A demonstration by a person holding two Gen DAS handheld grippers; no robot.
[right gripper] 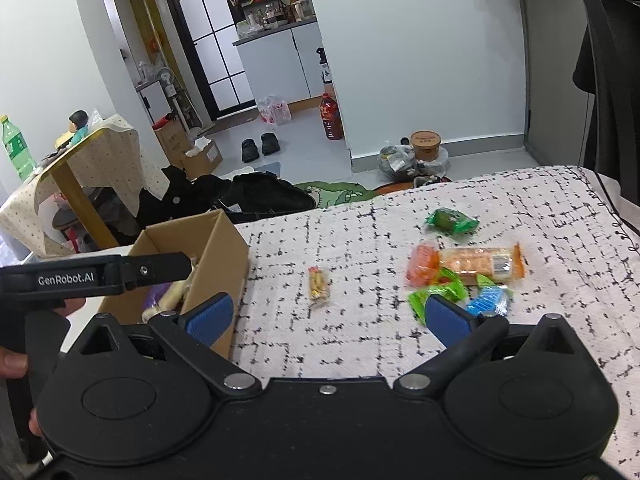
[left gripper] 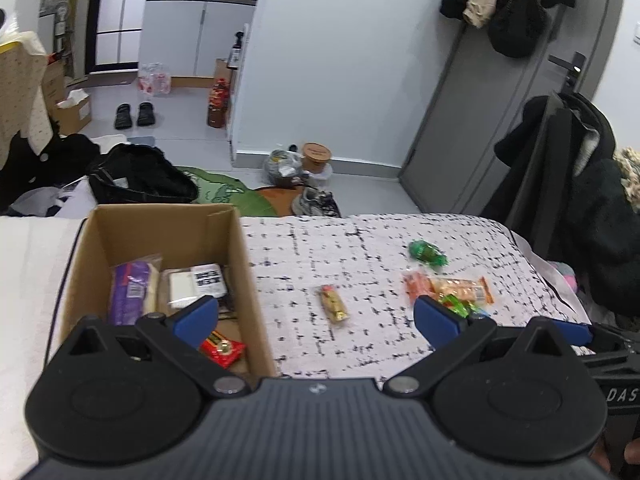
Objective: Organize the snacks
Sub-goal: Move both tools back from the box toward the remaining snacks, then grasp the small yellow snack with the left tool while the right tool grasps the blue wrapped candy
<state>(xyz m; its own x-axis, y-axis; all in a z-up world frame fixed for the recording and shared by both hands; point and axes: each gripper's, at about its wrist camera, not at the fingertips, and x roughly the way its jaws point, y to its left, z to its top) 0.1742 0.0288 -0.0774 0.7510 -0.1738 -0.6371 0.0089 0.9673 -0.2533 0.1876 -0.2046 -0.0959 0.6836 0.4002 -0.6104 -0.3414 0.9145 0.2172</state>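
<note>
I have both claws spread wide with nothing between their blue pads. My left claw hangs over the right wall of the cardboard box, which sits on the left of the patterned cloth. Inside the box lie a purple packet, a white packet and a red packet. My right claw points at the cloth, where the loose snacks lie: a small yellow packet alone near the box, a dark green packet farther off, and an orange cracker pack touching a bright green wrapper and a blue wrapper.
</note>
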